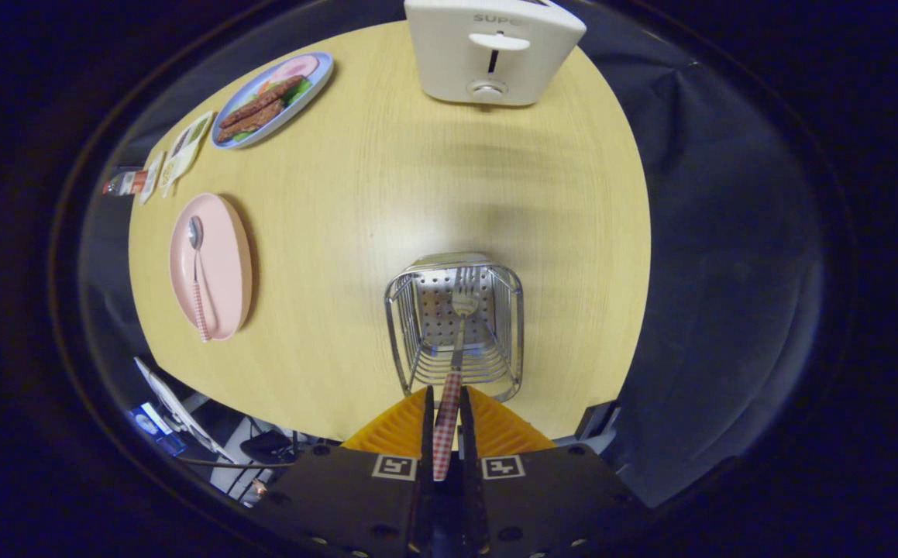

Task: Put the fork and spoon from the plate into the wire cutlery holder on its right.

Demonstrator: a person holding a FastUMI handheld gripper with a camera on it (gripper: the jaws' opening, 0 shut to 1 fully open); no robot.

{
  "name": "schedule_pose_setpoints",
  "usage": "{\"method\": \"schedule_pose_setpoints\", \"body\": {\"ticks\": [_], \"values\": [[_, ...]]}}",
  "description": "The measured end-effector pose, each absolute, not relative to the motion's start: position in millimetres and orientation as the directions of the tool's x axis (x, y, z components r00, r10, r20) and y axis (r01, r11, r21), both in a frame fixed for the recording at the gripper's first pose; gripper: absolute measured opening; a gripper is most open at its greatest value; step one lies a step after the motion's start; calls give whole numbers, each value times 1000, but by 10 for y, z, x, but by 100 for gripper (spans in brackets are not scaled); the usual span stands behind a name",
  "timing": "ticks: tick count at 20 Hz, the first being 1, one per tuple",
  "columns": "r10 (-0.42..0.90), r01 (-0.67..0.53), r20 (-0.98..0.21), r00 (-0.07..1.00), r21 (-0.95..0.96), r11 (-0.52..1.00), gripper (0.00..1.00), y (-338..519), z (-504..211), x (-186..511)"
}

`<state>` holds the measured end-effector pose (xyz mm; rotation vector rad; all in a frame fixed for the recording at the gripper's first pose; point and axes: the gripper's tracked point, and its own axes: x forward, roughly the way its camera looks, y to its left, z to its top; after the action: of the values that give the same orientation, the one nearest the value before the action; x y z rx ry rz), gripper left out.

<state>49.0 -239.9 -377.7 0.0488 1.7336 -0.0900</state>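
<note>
My gripper is shut on the checked red-and-white handle of the fork. The fork points straight ahead, its metal head and tines reaching down into the wire cutlery holder, a chrome basket with a perforated floor that stands just ahead of the fingers. To the left of the holder lies the pink plate. On it rests the spoon, bowl away from me, with the same checked handle.
A white toaster stands at the far edge of the wooden table. At the far left sit a blue plate of food, some packets and a small bottle.
</note>
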Motion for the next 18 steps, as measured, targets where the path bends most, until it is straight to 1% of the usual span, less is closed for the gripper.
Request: {"method": "schedule_pose_setpoints", "body": {"ticks": [2, 4, 5, 6, 8, 9, 10, 11, 13, 18], "values": [[-15, 93, -993, -118, -26, 995, 18, -2333, -3759, 507], [-7, 99, -998, -69, -13, 995, 25, -2228, -3741, 539], [1, 96, -999, -41, -3, 995, 26, -2162, -3733, 550], [-10, 91, -1000, -4, -10, 996, 29, -2132, -3711, 581], [-53, 79, -993, 102, -45, 996, 33, -2074, -3637, 719], [-66, 66, -986, 155, -56, 996, 33, -2020, -3587, 792], [-76, 58, -977, 201, -65, 996, 40, -1949, -3536, 859], [-79, 56, -969, 235, -68, 996, 41, -1874, -3489, 893], [-68, 46, -961, 270, -58, 997, 45, -1675, -3444, 920], [-11, 19, -936, 351, -4, 1000, 45, -1106, -3414, 990]]}}
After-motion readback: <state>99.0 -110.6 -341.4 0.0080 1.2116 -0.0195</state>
